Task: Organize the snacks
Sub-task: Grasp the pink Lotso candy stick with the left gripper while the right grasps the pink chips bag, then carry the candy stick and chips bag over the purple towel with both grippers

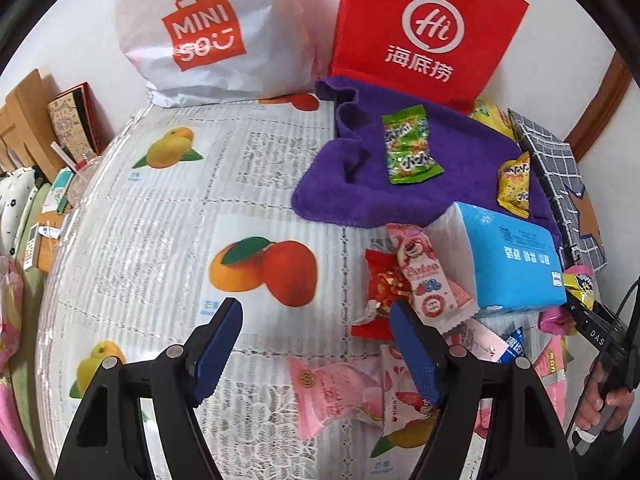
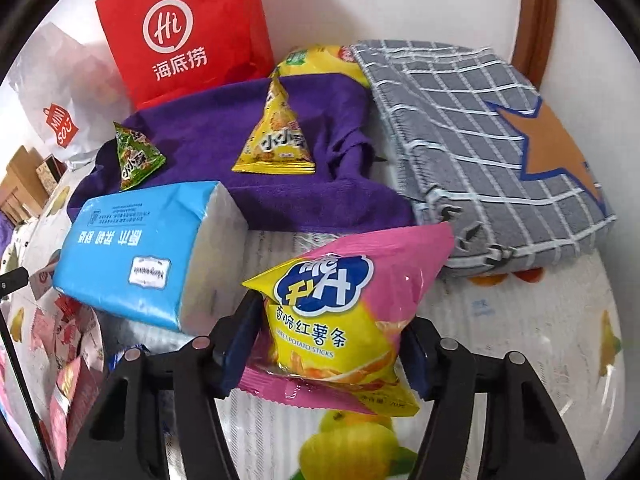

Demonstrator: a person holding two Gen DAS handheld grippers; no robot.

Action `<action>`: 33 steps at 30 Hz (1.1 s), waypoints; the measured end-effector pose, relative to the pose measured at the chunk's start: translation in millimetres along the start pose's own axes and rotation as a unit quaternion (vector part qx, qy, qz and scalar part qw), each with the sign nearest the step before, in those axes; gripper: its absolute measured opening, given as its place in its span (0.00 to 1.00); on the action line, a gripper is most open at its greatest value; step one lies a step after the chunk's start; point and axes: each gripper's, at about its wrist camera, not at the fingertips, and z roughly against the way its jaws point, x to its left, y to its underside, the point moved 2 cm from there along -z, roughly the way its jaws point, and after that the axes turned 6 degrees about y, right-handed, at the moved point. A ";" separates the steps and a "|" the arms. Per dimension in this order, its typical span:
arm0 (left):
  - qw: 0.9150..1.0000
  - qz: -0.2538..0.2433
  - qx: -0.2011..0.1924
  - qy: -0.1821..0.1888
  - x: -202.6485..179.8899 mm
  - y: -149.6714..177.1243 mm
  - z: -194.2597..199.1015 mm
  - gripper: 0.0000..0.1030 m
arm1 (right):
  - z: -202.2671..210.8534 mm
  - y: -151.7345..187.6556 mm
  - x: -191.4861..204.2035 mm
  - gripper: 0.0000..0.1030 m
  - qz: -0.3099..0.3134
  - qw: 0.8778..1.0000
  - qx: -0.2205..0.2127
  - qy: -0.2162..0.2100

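My right gripper (image 2: 332,344) has its fingers closed on a pink-and-yellow bag of sweet potato sticks (image 2: 340,312), one pad against each side; the bag's lower edge and the inner faces of both pads are hidden behind it, and whether the bag is clear of the tabletop (image 2: 520,320) I cannot tell. My left gripper (image 1: 316,354) hangs with its fingers wide and nothing between them, over the fruit-printed cover; its right finger overlaps a heap of small pink and red snack packets (image 1: 404,280) in the view, and contact cannot be judged. Several of those packets are cut off behind the finger and the lower frame edge, and their labels are mostly unreadable. A blue pack of tissues (image 2: 136,256) lies just beside the bag of sticks, on its left in the right wrist view, one end resting on a purple towel (image 2: 224,136). On the towel lie a green triangular snack packet (image 2: 134,156) and a yellow one (image 2: 280,136), well apart. A larger yellow bag (image 2: 320,60) is largely concealed behind the towel and a grey checked cloth bag (image 2: 480,140), which lies flat, its contents not visible. At the back a red paper bag (image 2: 180,36) and a white Miniso bag (image 1: 200,28) stand against the wall; their openings are out of frame, so nothing inside either can be confirmed. A hand (image 1: 608,408) shows at the far right edge of the left wrist view, partly cut off.
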 end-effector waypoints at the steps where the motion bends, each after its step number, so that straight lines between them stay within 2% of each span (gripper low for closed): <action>1: 1.000 -0.002 -0.002 0.006 -2.6 0.4 0.1 0.72 | 3.6 2.2 -2.9 0.61 -0.003 1.000 -0.001 0.000; 4: 1.000 -0.010 -0.012 0.027 -11.5 -2.1 3.2 0.72 | 13.2 6.7 -9.8 0.61 -0.012 1.000 -0.005 0.003; 8: 0.999 -0.025 -0.017 0.036 -26.4 -11.8 0.2 0.72 | 25.2 11.8 -19.0 0.61 -0.022 1.000 -0.009 0.008; 14: 0.998 -0.040 0.002 0.038 -41.2 -24.0 -25.5 0.70 | 35.7 18.7 -28.4 0.61 -0.021 1.000 -0.009 0.019; 17: 0.998 -0.046 0.019 0.042 -43.7 -26.0 -41.5 0.58 | 36.7 21.0 -32.0 0.61 -0.013 1.000 -0.005 0.024; 20: 0.997 -0.051 0.032 0.051 -47.3 -27.8 -53.3 0.53 | 34.0 21.2 -35.2 0.61 -0.011 0.999 -0.001 0.031; 25: 0.996 -0.065 0.047 0.046 -54.9 -26.3 -70.2 0.44 | 28.8 20.4 -33.9 0.61 -0.013 1.000 0.005 0.028; 27: 0.996 -0.072 0.043 0.038 -57.0 -26.1 -72.5 0.35 | 28.5 20.2 -31.2 0.61 -0.011 1.000 0.005 0.026; 28: 0.996 -0.073 0.046 0.040 -57.5 -25.7 -74.1 0.25 | 28.5 20.0 -29.6 0.61 -0.011 1.000 0.005 0.025; 33: 0.995 -0.070 0.044 0.046 -53.2 -24.2 -69.1 0.22 | 31.3 19.9 -21.8 0.60 -0.006 1.000 0.002 0.019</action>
